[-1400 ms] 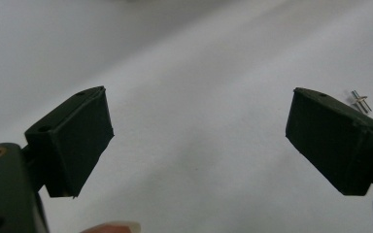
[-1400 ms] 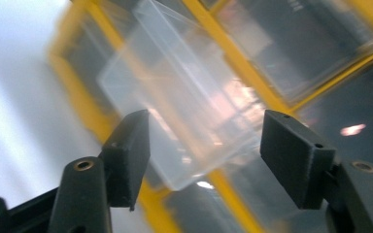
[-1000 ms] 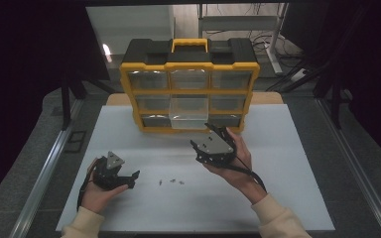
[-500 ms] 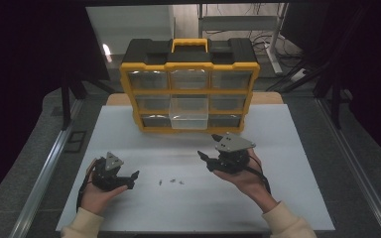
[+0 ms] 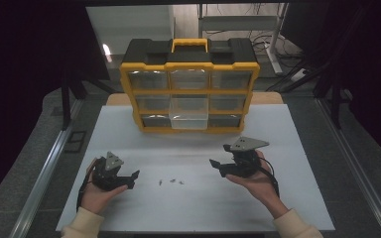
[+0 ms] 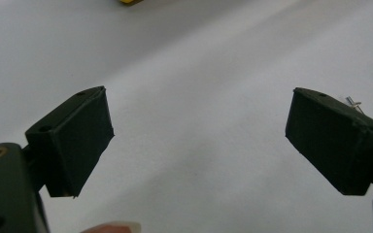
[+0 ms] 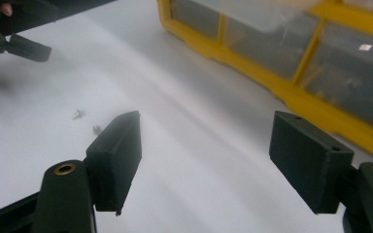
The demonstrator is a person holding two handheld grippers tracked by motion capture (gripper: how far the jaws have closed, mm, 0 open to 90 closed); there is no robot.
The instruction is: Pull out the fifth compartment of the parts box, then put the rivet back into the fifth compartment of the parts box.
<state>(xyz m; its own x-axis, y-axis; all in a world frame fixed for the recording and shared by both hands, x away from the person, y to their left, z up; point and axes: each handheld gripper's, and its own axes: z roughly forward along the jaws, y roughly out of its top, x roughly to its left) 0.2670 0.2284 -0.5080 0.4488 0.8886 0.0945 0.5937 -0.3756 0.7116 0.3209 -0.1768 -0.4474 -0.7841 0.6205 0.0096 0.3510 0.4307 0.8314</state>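
High view puts the small screws on the white table, a loose cluster lying between the two grippers and well apart from the yellow drawer box at the far edge. The left gripper rests low just left of them, cupped in the left hand, jaws pointing right toward the cluster and standing wide with nothing between. The right gripper sits to the right of the screws in the upturned right hand, its grey plate on top, jaws aimed left and slightly down. Those jaws have just been opening and stand wide, bare table between them.

Left gripper view looks along its own spread fingers and catches two of the screws close beside the right-hand one, with a scrap of yellow at the top edge. Right gripper view brings the screws in as tiny specks ahead of its fingers, the other gripper's jaws farther off at upper left, and the box's front running across at an angle, its clear drawers showing dim contents. From above, the middle bottom drawer stands pulled out a little. No readable writing appears on the box or the grippers.
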